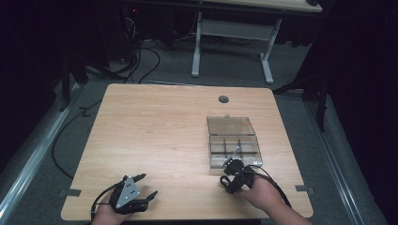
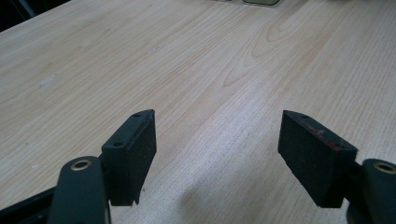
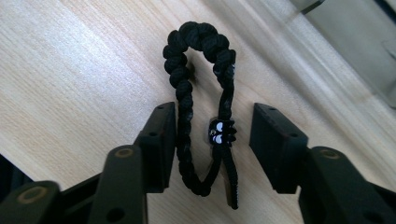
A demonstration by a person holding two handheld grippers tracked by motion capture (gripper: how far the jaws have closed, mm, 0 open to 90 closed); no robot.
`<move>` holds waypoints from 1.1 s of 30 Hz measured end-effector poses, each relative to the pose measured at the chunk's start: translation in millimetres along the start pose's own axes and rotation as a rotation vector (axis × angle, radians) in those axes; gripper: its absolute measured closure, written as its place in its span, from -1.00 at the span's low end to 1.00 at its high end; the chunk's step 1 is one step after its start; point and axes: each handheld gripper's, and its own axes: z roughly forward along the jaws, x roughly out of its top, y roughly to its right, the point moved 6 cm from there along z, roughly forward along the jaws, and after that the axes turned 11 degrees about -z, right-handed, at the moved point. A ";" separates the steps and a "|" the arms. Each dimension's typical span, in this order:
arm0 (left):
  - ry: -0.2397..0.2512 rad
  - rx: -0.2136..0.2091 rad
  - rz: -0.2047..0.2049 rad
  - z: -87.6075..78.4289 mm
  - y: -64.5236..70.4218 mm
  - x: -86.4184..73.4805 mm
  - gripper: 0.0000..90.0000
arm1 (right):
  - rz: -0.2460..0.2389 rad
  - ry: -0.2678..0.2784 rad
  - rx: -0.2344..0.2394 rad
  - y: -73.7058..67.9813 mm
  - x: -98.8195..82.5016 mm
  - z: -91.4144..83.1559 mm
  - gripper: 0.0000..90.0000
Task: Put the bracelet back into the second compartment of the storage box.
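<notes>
Black braided cord bracelet [image 3: 201, 98] lying on the wooden table [image 1: 155, 126] just beside the clear compartment box [image 1: 233, 140], between the parted jaws of the right gripper [image 3: 212, 140], ungripped. Left gripper [image 2: 217, 140] wide open, empty, near the front edge.

Matt wood table [image 1: 155, 131] – braided cord bracelet [image 3: 201, 51].

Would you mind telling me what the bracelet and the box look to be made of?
The bracelet looks like knotted black cord, matte with visible braid bumps. The box appears to be clear, glossy plastic: the dividers show through it.
</notes>
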 end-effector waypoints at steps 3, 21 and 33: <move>-0.001 0.000 0.002 0.0 0.1 0.0 -0.37 | -0.015 -0.004 -0.022 -0.5 0.2 -0.5 0.39; -0.005 0.001 0.005 -0.1 0.2 -0.2 -0.37 | -0.037 -0.011 -0.022 3.3 0.3 -8.9 0.59; -0.003 0.002 0.007 -0.1 0.2 -0.1 -0.37 | -0.019 -0.004 -0.022 15.5 -4.4 -33.9 0.59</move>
